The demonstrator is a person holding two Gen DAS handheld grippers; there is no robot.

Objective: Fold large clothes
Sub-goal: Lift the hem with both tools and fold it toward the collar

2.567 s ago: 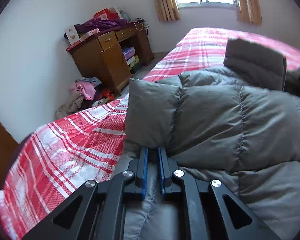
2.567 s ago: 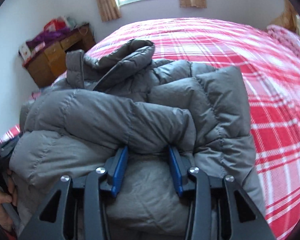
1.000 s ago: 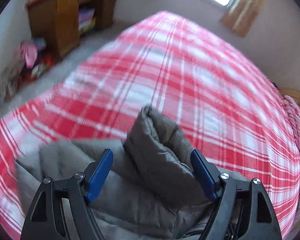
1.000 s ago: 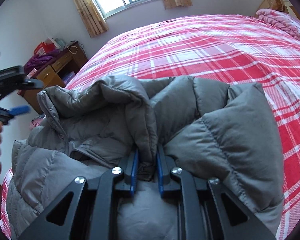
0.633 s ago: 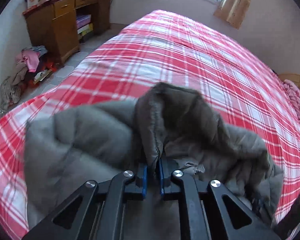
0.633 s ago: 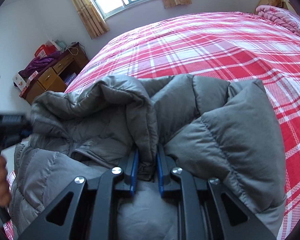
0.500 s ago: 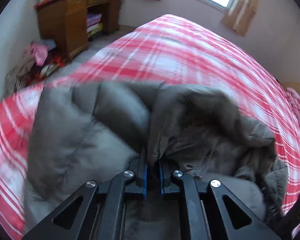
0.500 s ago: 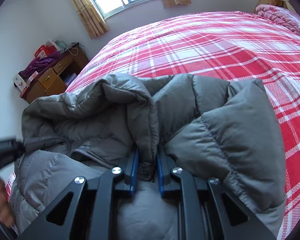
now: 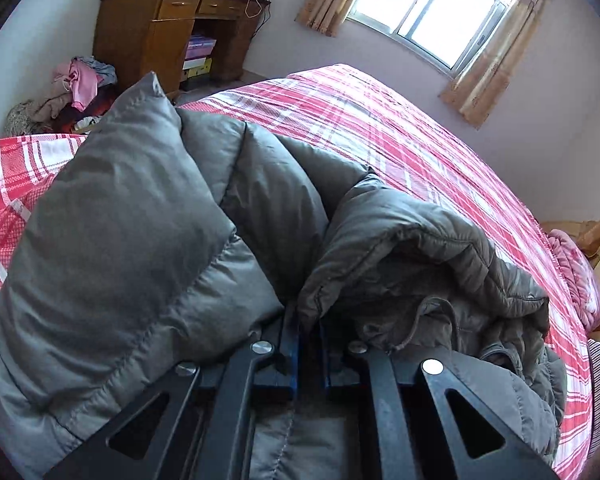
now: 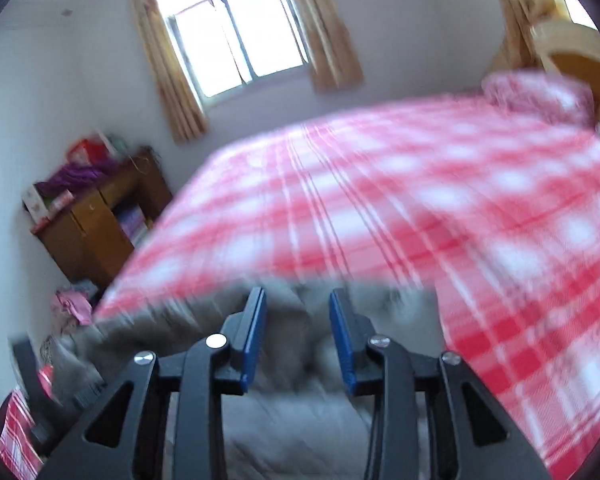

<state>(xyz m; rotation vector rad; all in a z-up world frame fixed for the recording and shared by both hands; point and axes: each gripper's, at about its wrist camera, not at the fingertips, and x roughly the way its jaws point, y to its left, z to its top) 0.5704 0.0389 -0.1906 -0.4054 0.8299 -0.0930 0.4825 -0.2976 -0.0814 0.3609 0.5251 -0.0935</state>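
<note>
A bulky grey down jacket (image 9: 140, 240) lies bunched on the red and white plaid bed (image 9: 400, 132). My left gripper (image 9: 309, 320) is shut on a fold of the jacket's hood edge, its blue pads almost hidden in the fabric. In the blurred right wrist view the jacket (image 10: 292, 420) lies low, below the fingers. My right gripper (image 10: 298, 300) is raised above it, its jaws opening, with nothing between the blue pads.
A wooden desk (image 9: 160, 28) with piled things stands against the far wall, with a heap of clothes (image 9: 72, 88) on the floor beside it. A window with curtains (image 9: 428, 12) is behind the bed. Pink bedding (image 10: 536, 96) lies at the bed's head by a wooden frame.
My left gripper shut on the jacket's hood edge and drew it down and toward me. My right gripper let go of the jacket fold, lifted and tilted up, so the bed fills its view.
</note>
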